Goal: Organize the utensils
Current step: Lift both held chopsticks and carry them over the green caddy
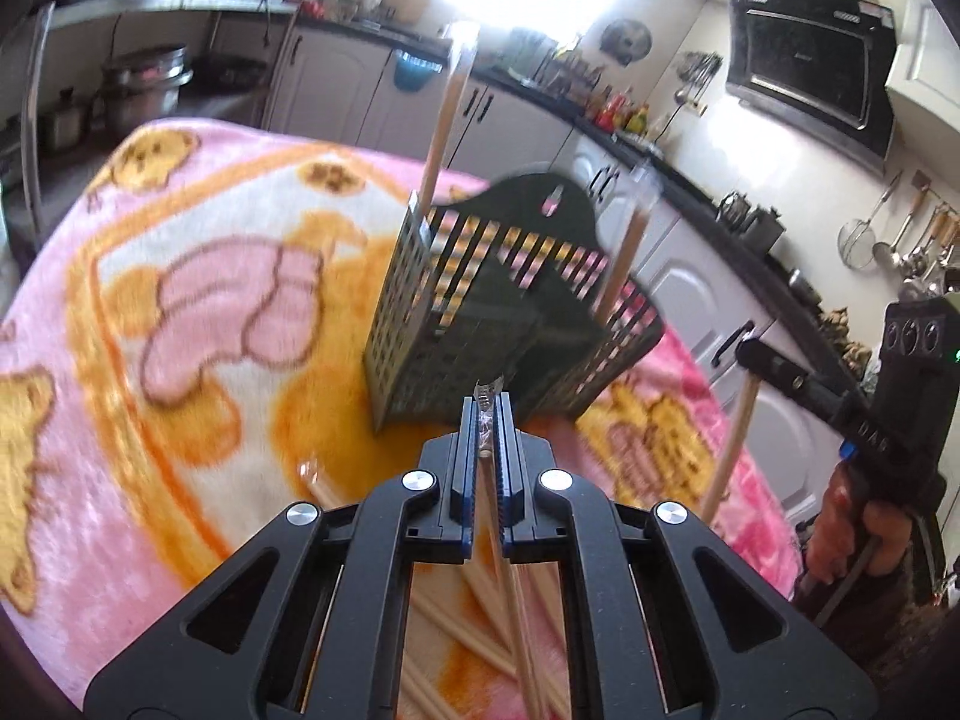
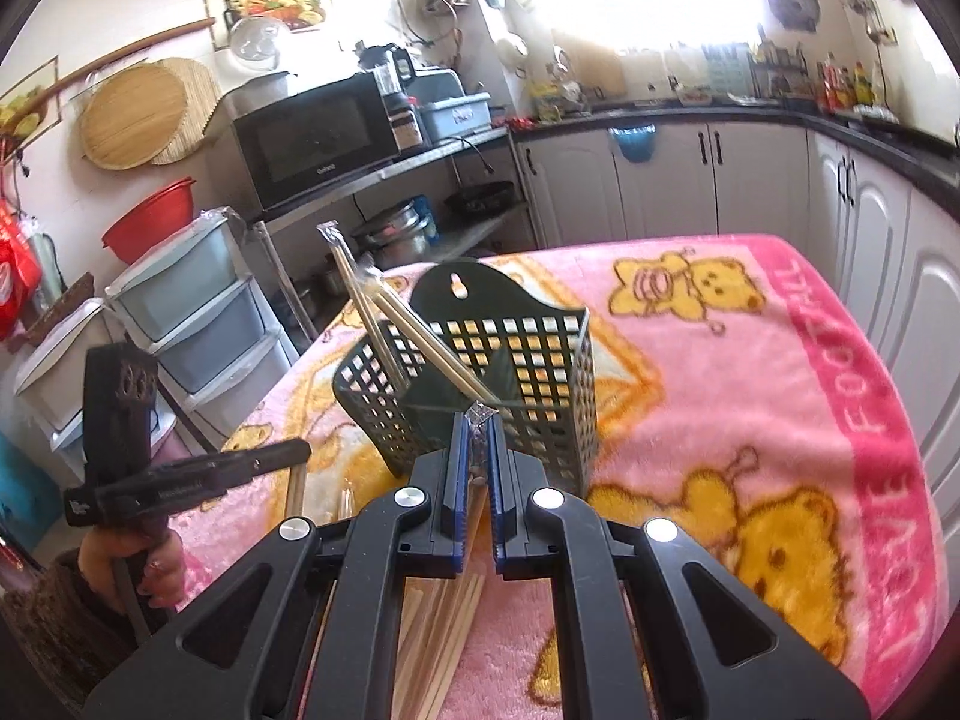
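Note:
A dark slotted utensil holder (image 1: 480, 312) stands on the pink blanket (image 1: 180, 300); two wrapped chopstick pairs (image 1: 444, 126) lean in it. It also shows in the right wrist view (image 2: 510, 372), with the chopsticks (image 2: 384, 324) leaning left. My left gripper (image 1: 487, 408) is shut on a wrapped chopstick pair (image 1: 510, 588), just in front of the holder. My right gripper (image 2: 478, 420) is shut on another wrapped pair (image 2: 477, 438), its tip at the holder's near rim. The right gripper shows in the left view (image 1: 750, 354), holding its pair (image 1: 729, 456).
Several loose chopsticks lie on the blanket under the grippers (image 2: 438, 648). Kitchen cabinets (image 2: 690, 180) and a countertop run behind the table. A microwave (image 2: 312, 138) sits on a metal shelf at left, with plastic drawers (image 2: 198, 312) beside it.

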Demonstrator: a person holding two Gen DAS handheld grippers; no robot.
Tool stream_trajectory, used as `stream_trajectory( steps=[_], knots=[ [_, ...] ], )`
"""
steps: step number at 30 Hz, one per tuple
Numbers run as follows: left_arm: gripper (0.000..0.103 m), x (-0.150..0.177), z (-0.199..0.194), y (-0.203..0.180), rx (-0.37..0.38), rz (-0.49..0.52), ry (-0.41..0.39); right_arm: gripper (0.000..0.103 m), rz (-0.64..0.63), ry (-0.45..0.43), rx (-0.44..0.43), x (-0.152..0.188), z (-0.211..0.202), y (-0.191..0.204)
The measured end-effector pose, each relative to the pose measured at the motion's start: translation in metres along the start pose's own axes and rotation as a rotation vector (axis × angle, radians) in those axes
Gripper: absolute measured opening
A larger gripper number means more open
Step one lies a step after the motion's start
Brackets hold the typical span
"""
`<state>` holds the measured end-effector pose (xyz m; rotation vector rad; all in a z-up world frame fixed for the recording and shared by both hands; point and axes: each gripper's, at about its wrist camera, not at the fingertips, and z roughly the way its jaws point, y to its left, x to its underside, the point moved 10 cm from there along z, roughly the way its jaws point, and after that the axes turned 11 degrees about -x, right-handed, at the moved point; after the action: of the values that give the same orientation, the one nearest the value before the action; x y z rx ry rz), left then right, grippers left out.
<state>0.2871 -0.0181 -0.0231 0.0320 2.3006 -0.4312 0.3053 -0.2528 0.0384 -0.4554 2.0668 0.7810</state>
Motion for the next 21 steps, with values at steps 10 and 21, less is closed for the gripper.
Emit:
stream_trajectory(
  steps=[10,21],
  knots=[
    [0.003,-0.046,-0.034,-0.034,0.012,0.069,-0.132,0.006,-0.082,-0.077,0.007,-0.030,-0.017,0.018],
    [0.002,-0.088,-0.057,-0.063,0.039,0.110,-0.232,0.006,-0.123,-0.145,0.012,-0.055,-0.034,0.029]
  ],
)
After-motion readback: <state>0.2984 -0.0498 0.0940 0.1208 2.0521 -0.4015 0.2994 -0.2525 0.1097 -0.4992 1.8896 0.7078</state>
